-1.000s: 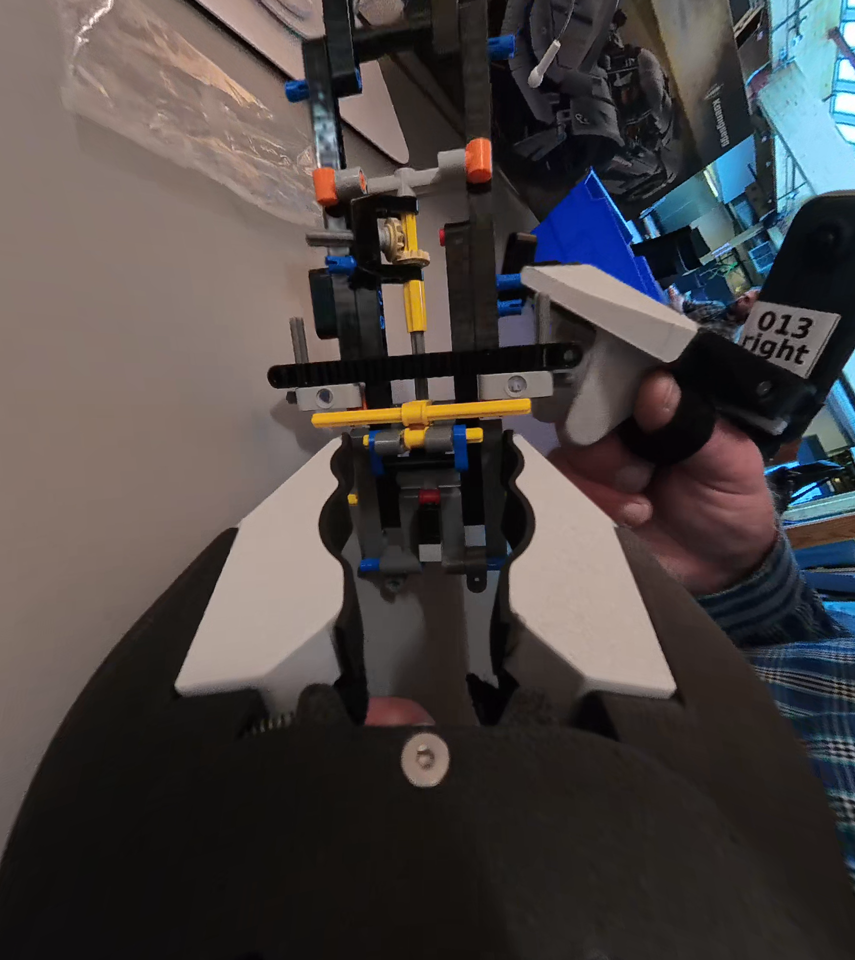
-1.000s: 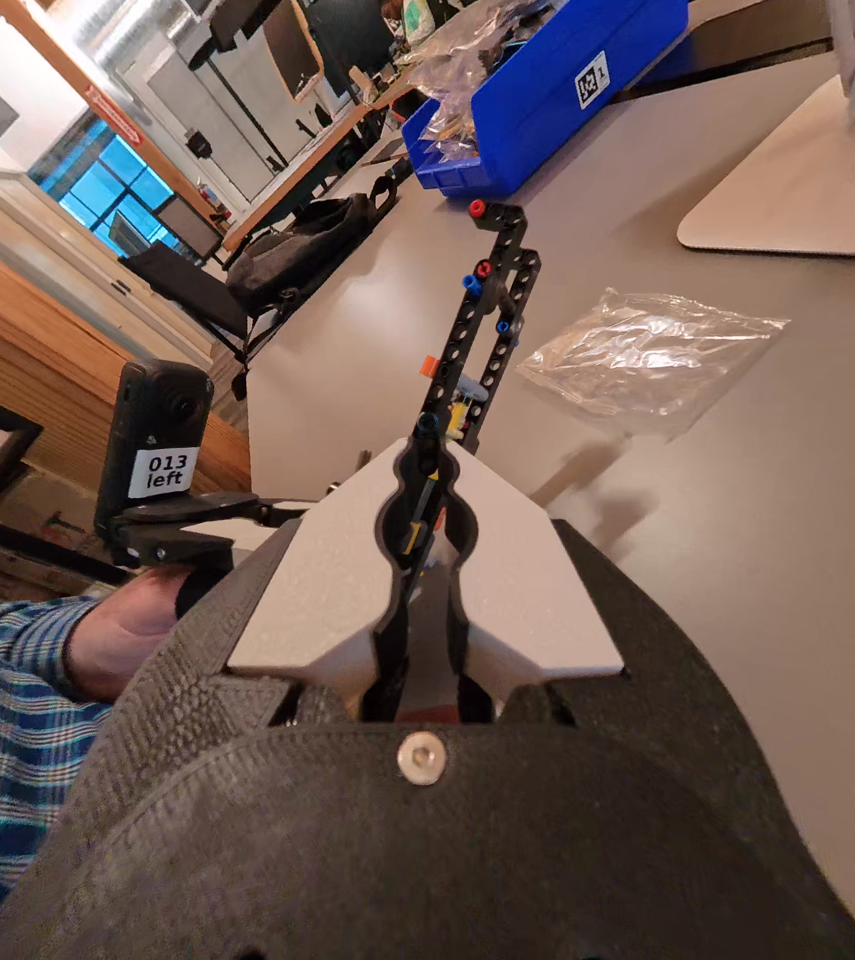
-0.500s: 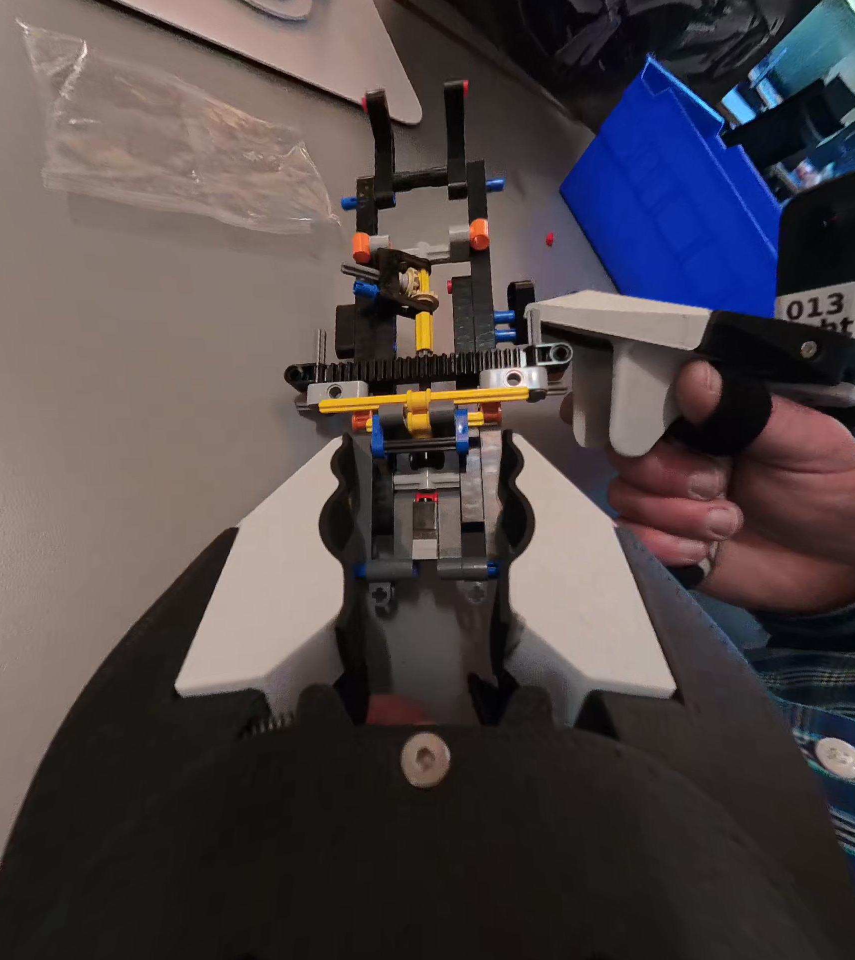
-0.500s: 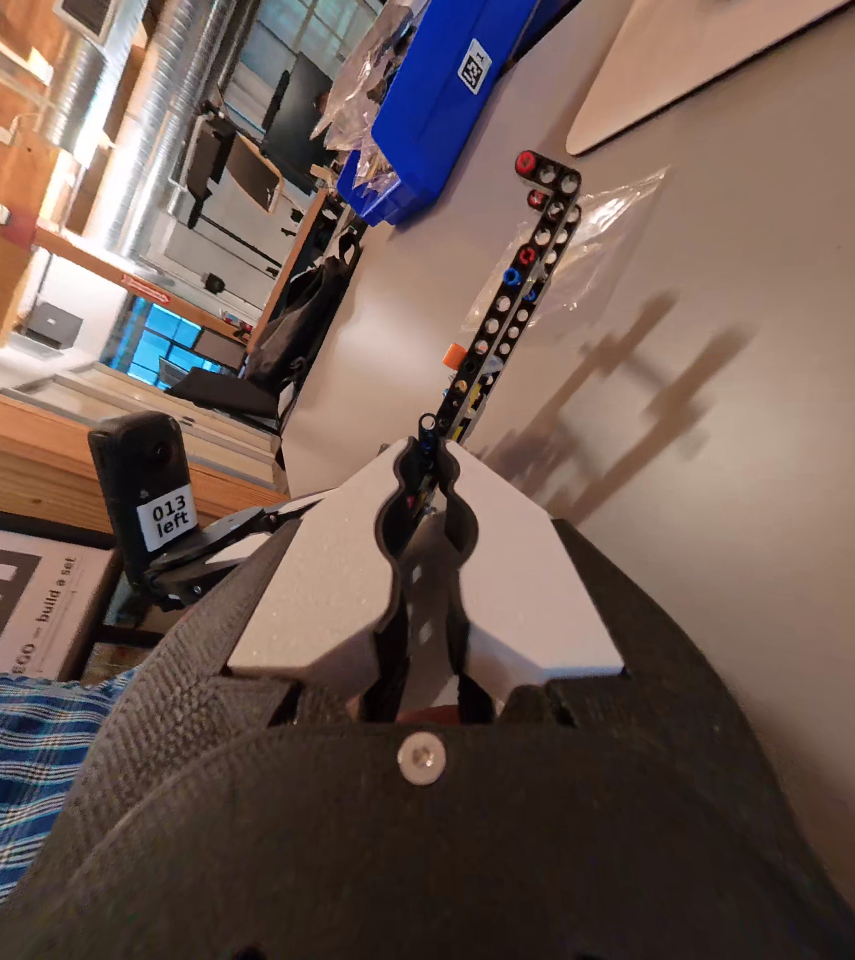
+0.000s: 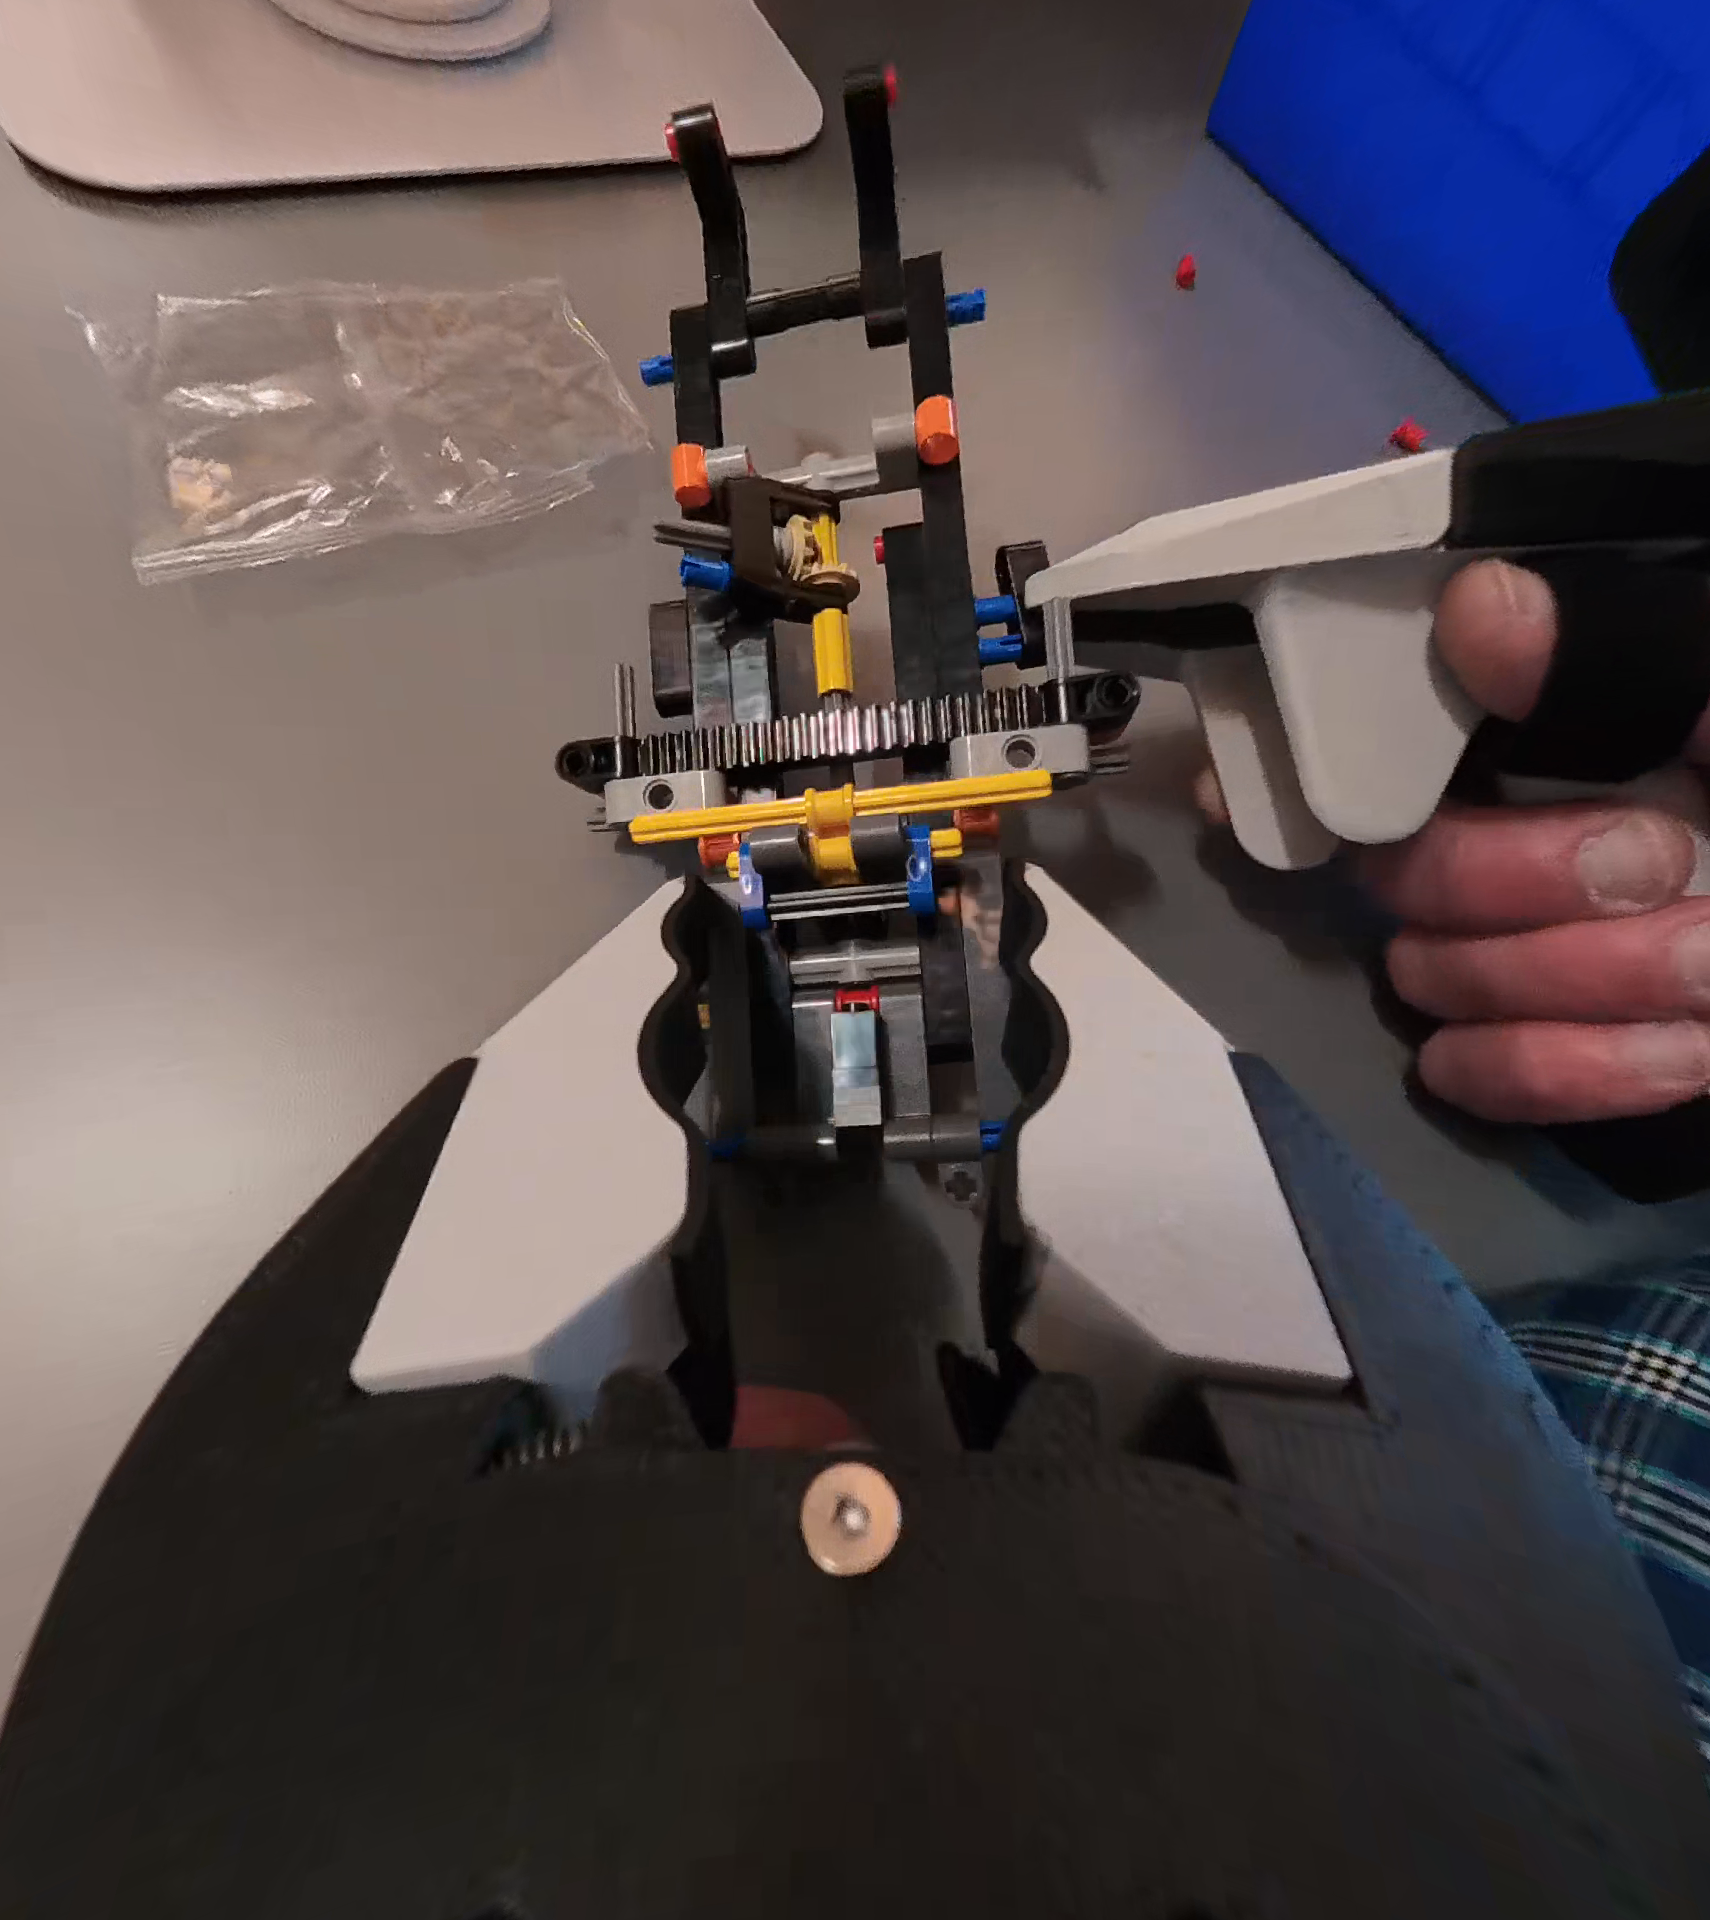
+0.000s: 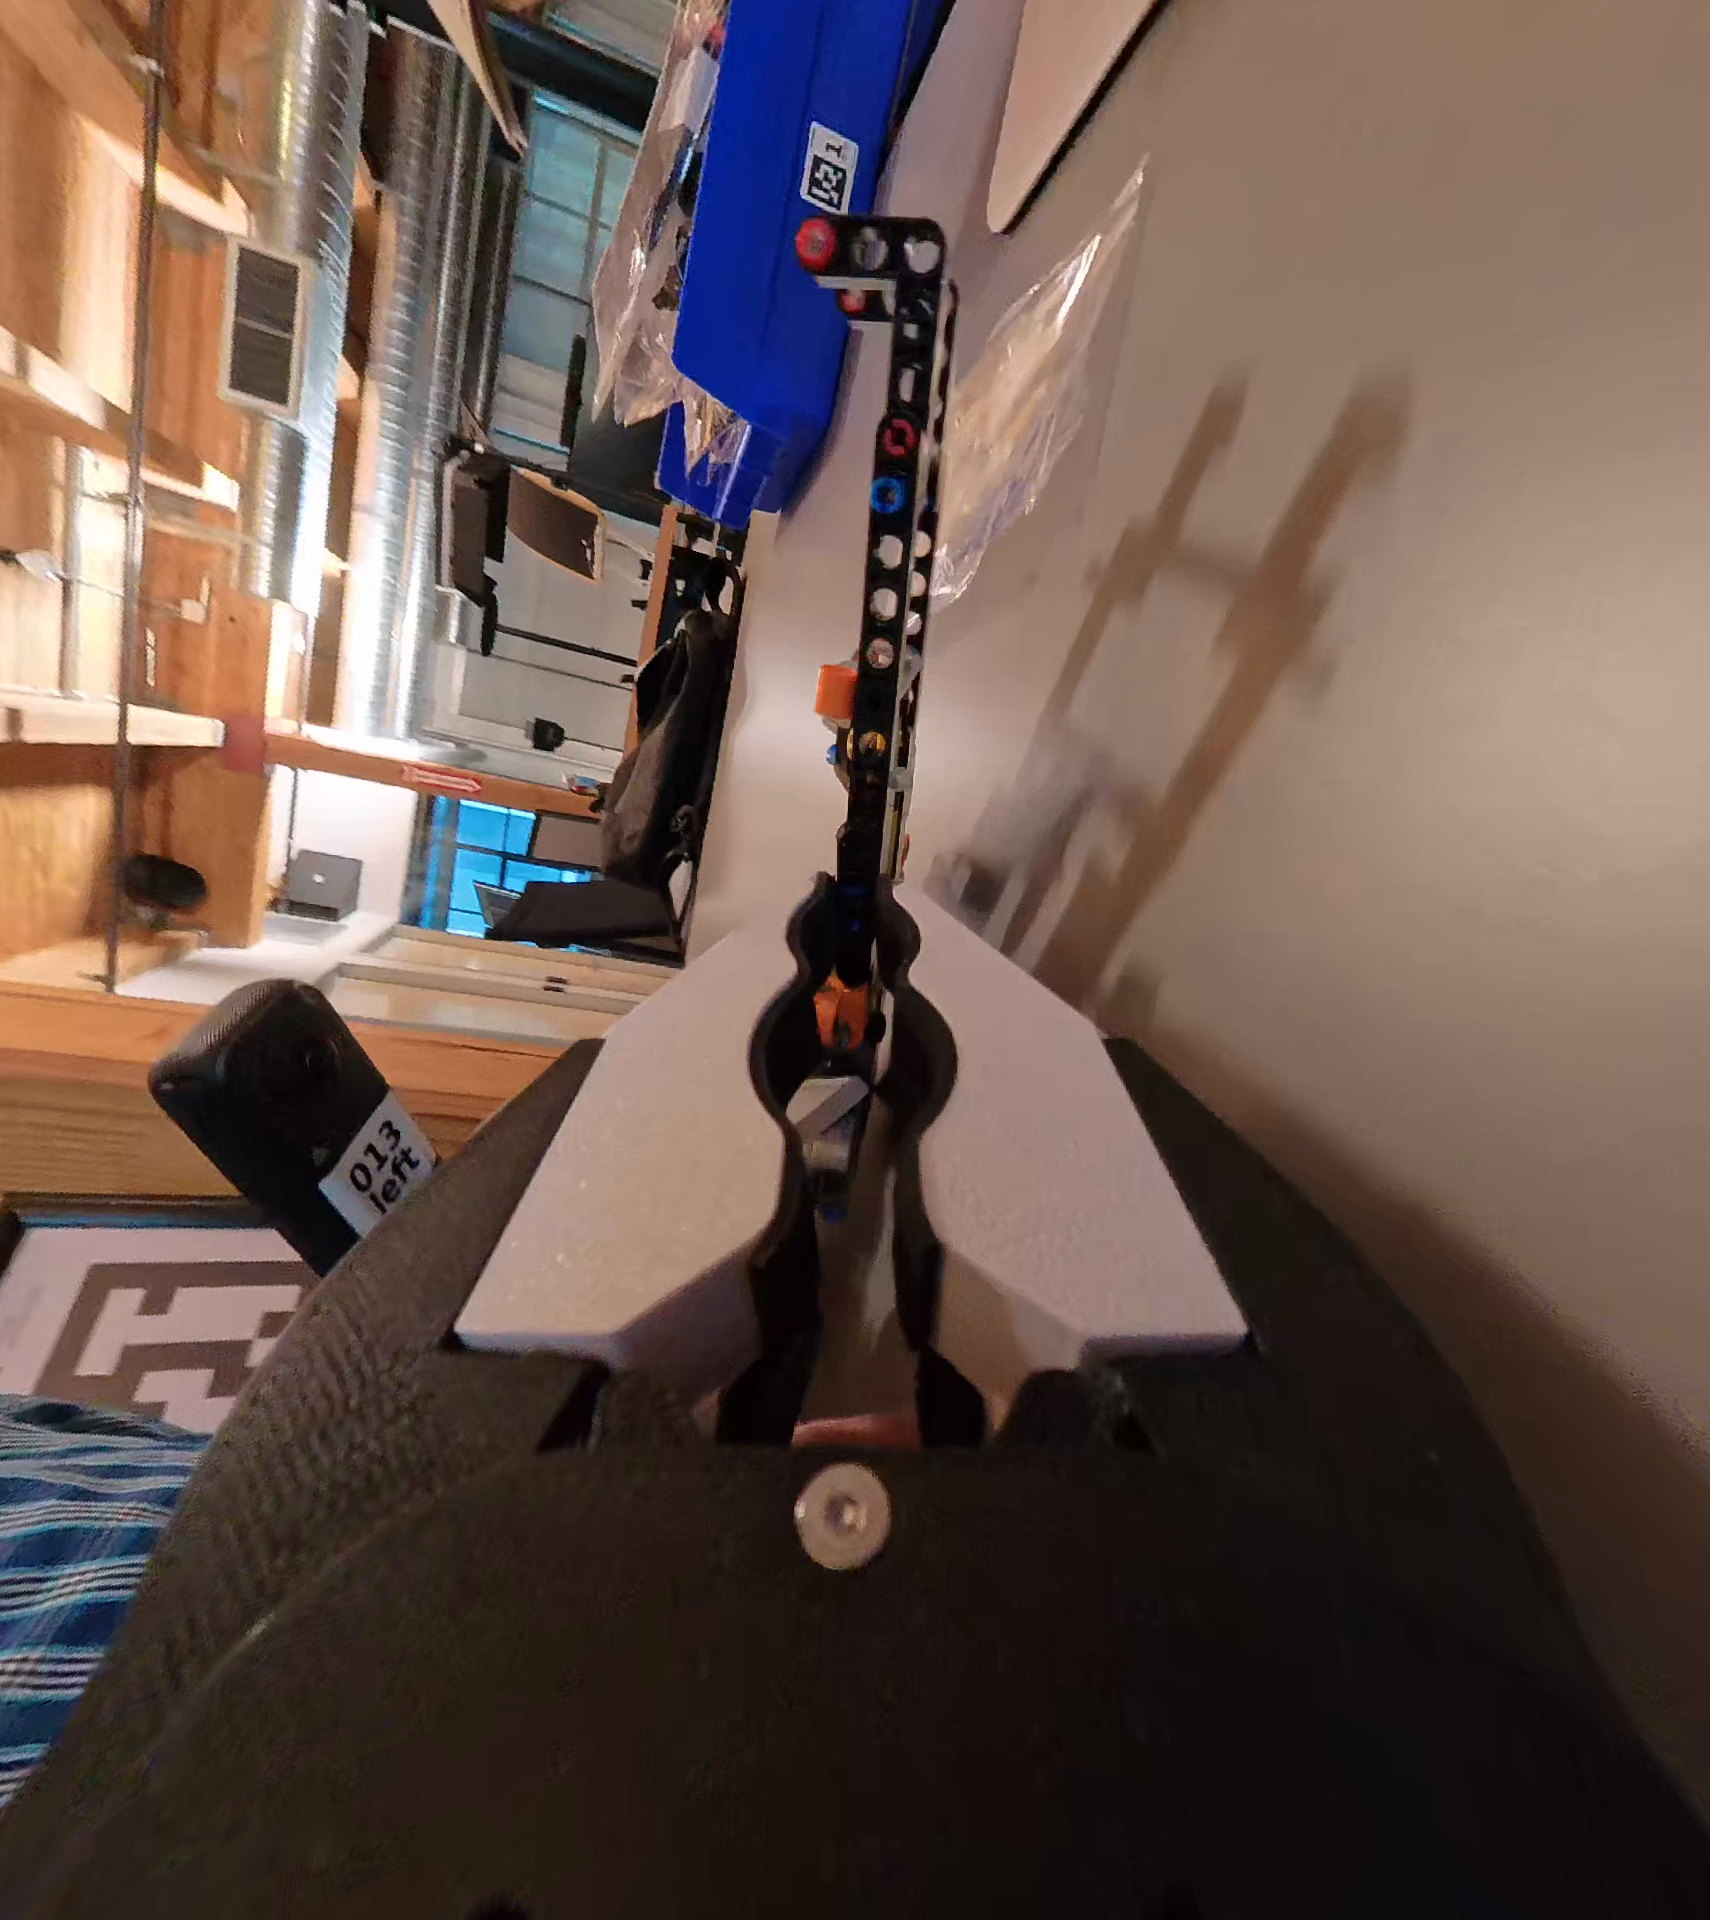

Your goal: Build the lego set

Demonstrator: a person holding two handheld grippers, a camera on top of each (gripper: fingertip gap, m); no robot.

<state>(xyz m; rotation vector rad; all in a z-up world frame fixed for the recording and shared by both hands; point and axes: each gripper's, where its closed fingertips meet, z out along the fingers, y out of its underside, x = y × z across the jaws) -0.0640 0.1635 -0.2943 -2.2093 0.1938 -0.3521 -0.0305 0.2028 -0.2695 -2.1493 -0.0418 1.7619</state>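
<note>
Both tongs clamped on the lego frame, now tipped level over the table.

Our left tongs [image 5: 856,1039] grip the lego frame [image 5: 820,582] at its near end; our right tongs [image 6: 846,997] pinch its side. Since a second ago we have swung the frame from upright to flat above the table [image 5: 207,831], probably readying the next piece. Beyond: a clear bag [image 5: 363,416] of small bits; a blue bin [image 6: 778,260] holding more bags.
</note>
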